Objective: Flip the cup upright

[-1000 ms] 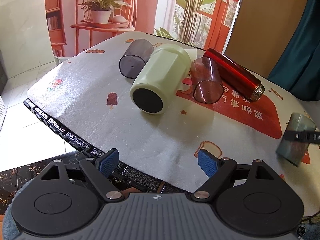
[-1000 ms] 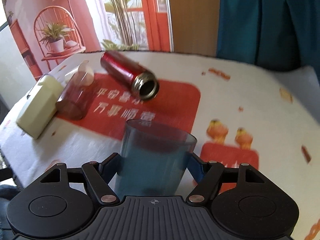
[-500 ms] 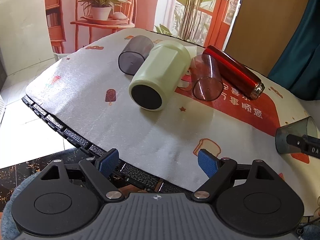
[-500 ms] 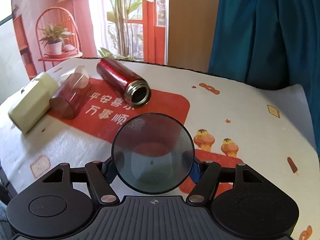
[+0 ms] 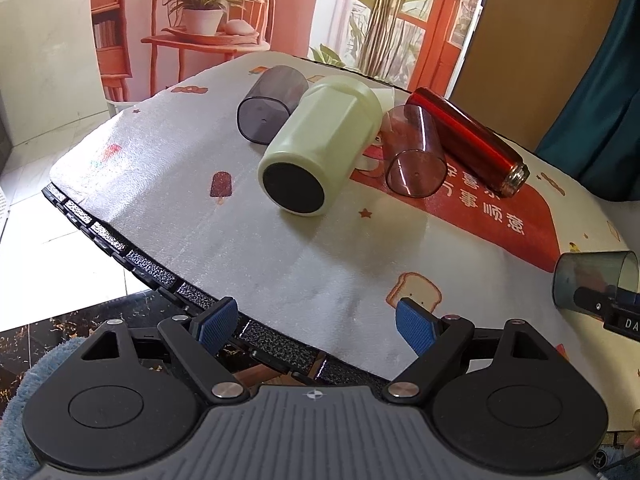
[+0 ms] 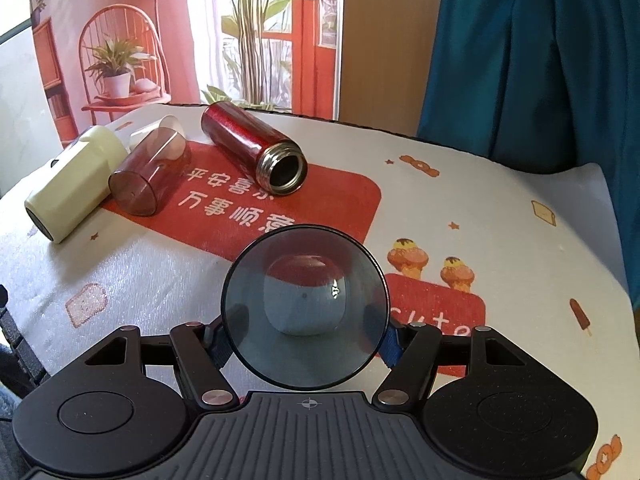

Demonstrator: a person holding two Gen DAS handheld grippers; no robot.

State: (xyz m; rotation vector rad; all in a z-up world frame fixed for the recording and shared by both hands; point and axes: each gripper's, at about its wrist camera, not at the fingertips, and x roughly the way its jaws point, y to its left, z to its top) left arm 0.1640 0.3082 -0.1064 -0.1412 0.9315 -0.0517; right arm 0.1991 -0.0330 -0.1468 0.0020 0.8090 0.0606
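Observation:
My right gripper (image 6: 306,346) is shut on a clear blue-grey cup (image 6: 305,306), held sideways above the table with its mouth facing the camera. The same cup (image 5: 595,280) shows at the right edge of the left wrist view, lying horizontal in the right gripper's fingers (image 5: 600,304). My left gripper (image 5: 316,320) is open and empty over the table's near edge. A pale green cup (image 5: 316,152), a reddish clear cup (image 5: 414,152), a grey clear cup (image 5: 270,110) and a red metal bottle (image 5: 466,138) lie on their sides.
The table (image 5: 248,264) has a white cartoon-print cover with a red patch (image 6: 280,204). Its black edge (image 5: 152,268) runs just ahead of the left gripper. A teal curtain (image 6: 532,60) hangs behind at the right.
The right gripper turned the blue-grey cup from mouth-down to lying horizontal, mouth toward the camera, and lifted it slightly. The left gripper stayed open and barely moved.

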